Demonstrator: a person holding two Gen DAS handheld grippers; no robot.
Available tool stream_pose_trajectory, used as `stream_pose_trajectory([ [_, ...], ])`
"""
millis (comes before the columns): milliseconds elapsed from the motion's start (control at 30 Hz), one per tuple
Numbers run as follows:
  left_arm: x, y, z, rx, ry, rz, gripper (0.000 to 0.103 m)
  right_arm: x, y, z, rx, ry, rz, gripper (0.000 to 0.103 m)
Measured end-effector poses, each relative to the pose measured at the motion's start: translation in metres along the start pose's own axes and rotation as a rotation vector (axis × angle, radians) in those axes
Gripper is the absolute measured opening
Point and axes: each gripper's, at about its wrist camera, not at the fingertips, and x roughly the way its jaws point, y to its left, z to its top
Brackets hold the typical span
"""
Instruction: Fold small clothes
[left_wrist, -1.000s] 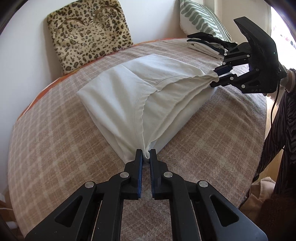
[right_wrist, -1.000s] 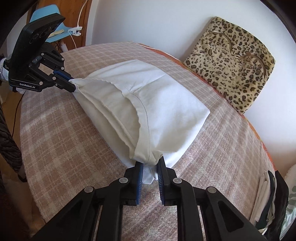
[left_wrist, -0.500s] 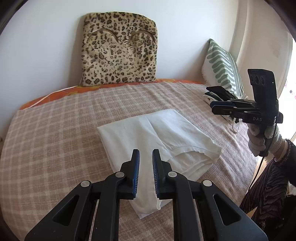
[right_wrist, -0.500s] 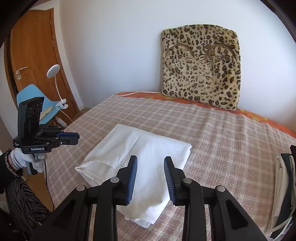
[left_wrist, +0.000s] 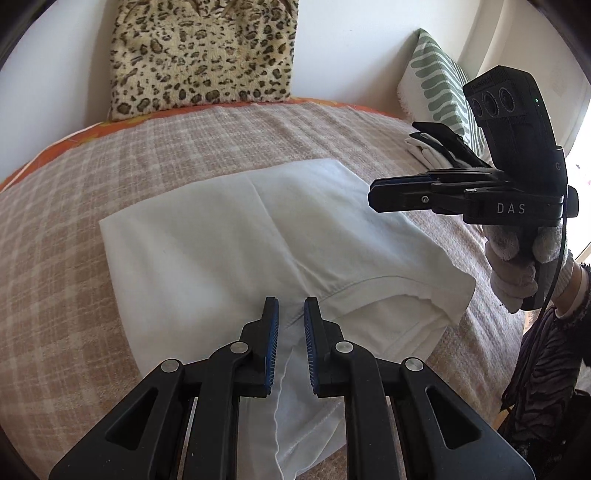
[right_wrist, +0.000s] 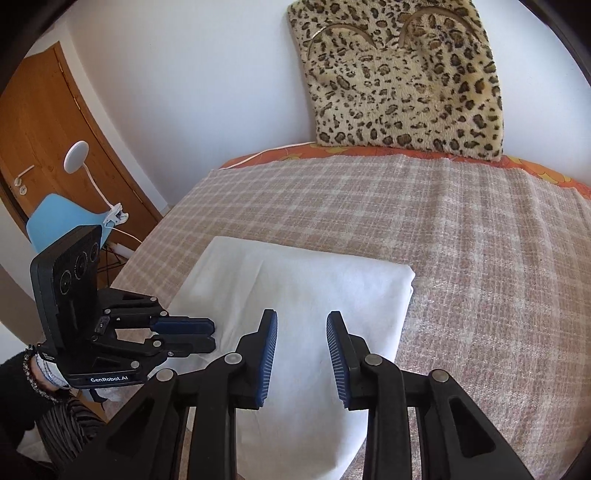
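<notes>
A folded white garment (left_wrist: 236, 243) lies on the checked bed blanket (left_wrist: 74, 295); it also shows in the right wrist view (right_wrist: 303, 295). My left gripper (left_wrist: 291, 314) is open and empty, held just above the garment's near hem. My right gripper (right_wrist: 301, 332) is open and empty above the garment's near part. In the left wrist view the right gripper (left_wrist: 376, 192) hovers over the garment's right side. In the right wrist view the left gripper (right_wrist: 212, 334) hovers at the garment's left edge.
A leopard-print cushion (right_wrist: 399, 74) leans on the back wall. A green-patterned pillow (left_wrist: 439, 88) and a stack of folded dark and white clothes (left_wrist: 436, 147) sit at the bed's right. A blue chair (right_wrist: 62, 221), clip lamp (right_wrist: 77, 155) and wooden door (right_wrist: 44, 122) stand left.
A second ago both grippers were shut on the garment's corners. Both have let go and opened; the garment now lies folded flat, and both grippers have lifted and then come lower again.
</notes>
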Motion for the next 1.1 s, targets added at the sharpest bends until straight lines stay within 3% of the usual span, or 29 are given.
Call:
stream_pose_trajectory([
  [133,-0.008,0.001,-0.008,0.021,0.003,-0.015,0.013,0.012,-0.01,-0.02,-0.051,0.116,-0.113,0.024],
  [200,-0.02,0.005,-0.006,0.01,-0.017,-0.016,0.013,0.007,-0.013,-0.023,-0.085,0.126,-0.165,0.027],
  [367,-0.049,0.031,0.021,-0.082,-0.151,0.006,0.013,-0.014,-0.011,0.003,-0.04,0.0,-0.096,0.029],
  [467,-0.045,0.047,0.038,-0.162,-0.179,0.004,0.013,-0.003,-0.002,0.023,-0.014,-0.046,-0.038,0.028],
  [700,-0.003,0.052,0.053,-0.162,-0.119,0.063,0.013,0.055,0.022,0.042,-0.036,0.013,0.0,0.021],
  [867,0.016,0.07,0.048,-0.193,-0.064,0.139,0.013,0.088,0.017,0.044,-0.03,0.083,-0.069,0.017],
  [1000,0.014,0.09,0.043,-0.246,-0.068,0.177,0.013,0.093,-0.003,0.045,0.043,0.109,-0.033,0.014],
  [1100,0.01,0.098,0.038,-0.266,-0.069,0.177,0.013,0.086,-0.008,0.043,0.064,0.105,-0.011,0.017],
])
